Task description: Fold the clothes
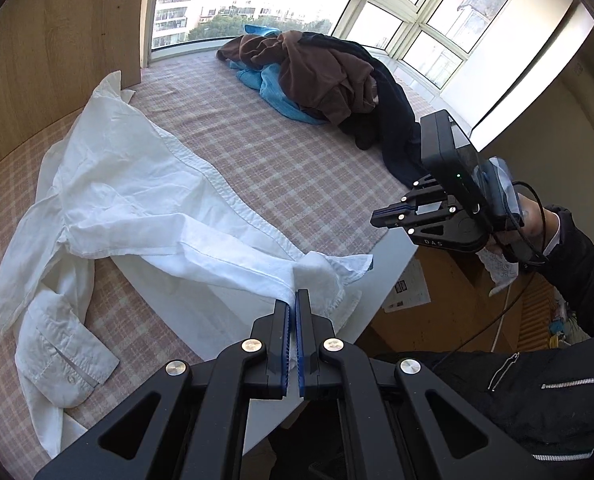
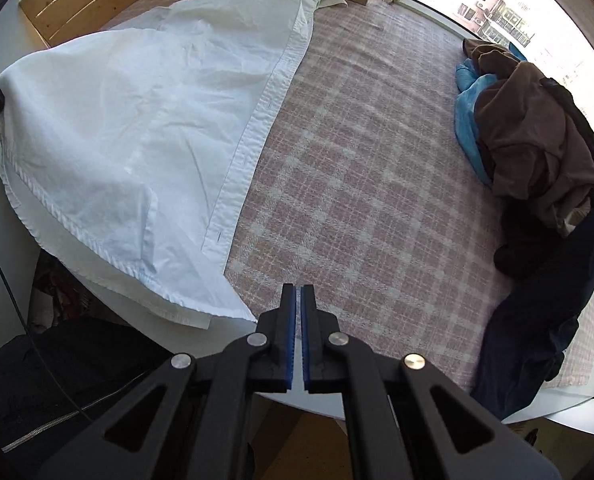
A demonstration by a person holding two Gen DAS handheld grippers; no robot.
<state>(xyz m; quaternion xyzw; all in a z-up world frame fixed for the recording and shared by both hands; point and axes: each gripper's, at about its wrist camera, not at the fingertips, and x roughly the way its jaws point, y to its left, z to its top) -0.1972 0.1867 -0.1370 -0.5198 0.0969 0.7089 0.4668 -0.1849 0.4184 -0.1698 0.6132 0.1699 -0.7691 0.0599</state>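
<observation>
Left hand-held gripper point(image 1: 293, 300) is clamped on the hem corner of the white shirt point(image 1: 137, 184) at the near edge of the bed point(image 1: 297, 168); the shirt lies spread, its long axis running away toward the collar. Right hand-held gripper point(image 2: 298, 294) hovers closed and empty just right of the shirt's other hem corner, the nearer hand to it. A clothes pile point(image 2: 537, 140) sits well apart by the window.
</observation>
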